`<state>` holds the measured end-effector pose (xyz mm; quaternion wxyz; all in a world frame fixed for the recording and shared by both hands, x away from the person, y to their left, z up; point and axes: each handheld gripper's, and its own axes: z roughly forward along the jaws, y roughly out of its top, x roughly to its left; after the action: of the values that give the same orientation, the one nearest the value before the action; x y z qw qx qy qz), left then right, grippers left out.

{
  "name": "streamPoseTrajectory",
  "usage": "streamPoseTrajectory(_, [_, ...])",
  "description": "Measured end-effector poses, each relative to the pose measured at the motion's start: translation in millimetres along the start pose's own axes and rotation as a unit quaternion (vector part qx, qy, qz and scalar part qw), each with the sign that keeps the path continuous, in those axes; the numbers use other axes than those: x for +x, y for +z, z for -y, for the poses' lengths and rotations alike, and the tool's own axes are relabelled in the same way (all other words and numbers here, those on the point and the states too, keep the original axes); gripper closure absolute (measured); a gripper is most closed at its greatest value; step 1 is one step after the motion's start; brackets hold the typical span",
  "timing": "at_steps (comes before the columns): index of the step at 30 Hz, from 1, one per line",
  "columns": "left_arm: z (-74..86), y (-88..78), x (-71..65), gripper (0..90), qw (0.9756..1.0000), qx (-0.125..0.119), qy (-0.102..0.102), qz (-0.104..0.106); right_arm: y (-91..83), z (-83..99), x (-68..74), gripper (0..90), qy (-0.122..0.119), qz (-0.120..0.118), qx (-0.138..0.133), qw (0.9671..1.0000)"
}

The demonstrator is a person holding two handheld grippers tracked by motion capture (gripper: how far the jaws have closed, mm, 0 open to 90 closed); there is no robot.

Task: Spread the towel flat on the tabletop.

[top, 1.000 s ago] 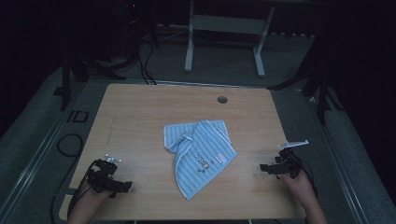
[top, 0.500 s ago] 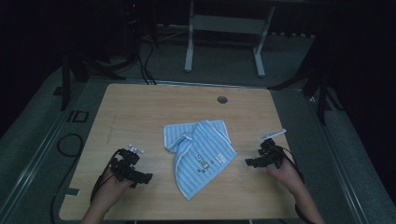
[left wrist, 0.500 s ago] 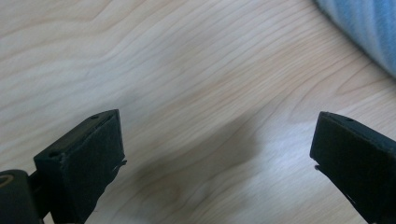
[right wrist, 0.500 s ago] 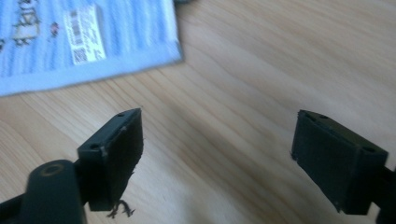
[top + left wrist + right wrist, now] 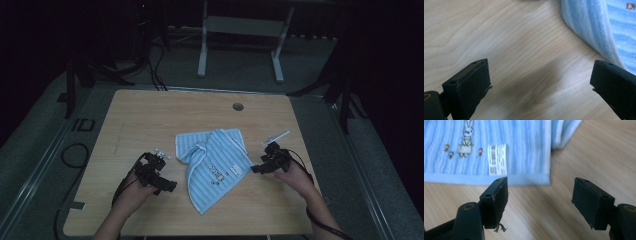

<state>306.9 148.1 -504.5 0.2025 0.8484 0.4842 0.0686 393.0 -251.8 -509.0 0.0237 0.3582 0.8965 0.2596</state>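
High view: a blue striped towel [image 5: 216, 165] lies rumpled mid-tabletop [image 5: 150, 115], between the left gripper [image 5: 161, 184] and right gripper [image 5: 258, 169]. Left jaws gape wide; right jaws, just been closing, hold nothing. Soft, limp cloth, probably best pinched at its hemmed corners.

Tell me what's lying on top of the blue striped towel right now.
A folded-over flap of the blue striped towel itself lies across its left part. A white barcode label and a small rabbit print show on its face. Neither gripper rests on it. What the fold covers is hidden.

Dim high view, bright gripper views
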Motion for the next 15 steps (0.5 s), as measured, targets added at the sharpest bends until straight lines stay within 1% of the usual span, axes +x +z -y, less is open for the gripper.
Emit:
streamPoseTrajectory(3, [-7.0,1.4,-1.9,2.6,1.0000,0.004,0.003,0.002,3.2,-11.1,1.6,28.5,-0.008,-0.003,0.006,0.9999])
streamPoseTrajectory(4, [-7.0,1.4,-1.9,2.6,1.0000,0.004,0.003,0.002,4.4,-14.9,2.5,28.5,-0.009,-0.004,0.006,0.9999])
streamPoseTrajectory(8, [-22.4,6.2,-7.3,2.6,0.9998,0.012,0.018,0.001,8.5,-31.4,5.9,29.9,-0.020,-0.009,0.012,0.9997])
streamPoseTrajectory(9, [-22.4,6.2,-7.3,2.6,0.9998,0.012,0.018,0.001,8.5,-31.4,5.9,29.9,-0.020,-0.009,0.012,0.9997])
streamPoseTrajectory(11, [-29.2,8.7,-9.4,2.6,0.9997,0.015,0.021,0.000,10.9,-39.9,7.5,30.0,-0.025,-0.009,0.016,0.9995])
streamPoseTrajectory(12, [-32.6,10.0,-10.8,2.6,0.9996,0.016,0.024,0.000,13.5,-48.5,8.4,30.2,-0.029,-0.012,0.019,0.9993])
streamPoseTrajectory(14, [-40.3,13.3,-14.5,2.6,0.9994,0.019,0.029,-0.004,16.1,-58.6,9.5,30.7,-0.033,-0.013,0.021,0.9992])
streamPoseTrajectory(15, [-46.3,15.4,-17.9,2.6,0.9991,0.021,0.036,-0.005,17.2,-62.1,9.7,30.7,-0.035,-0.014,0.022,0.9990])
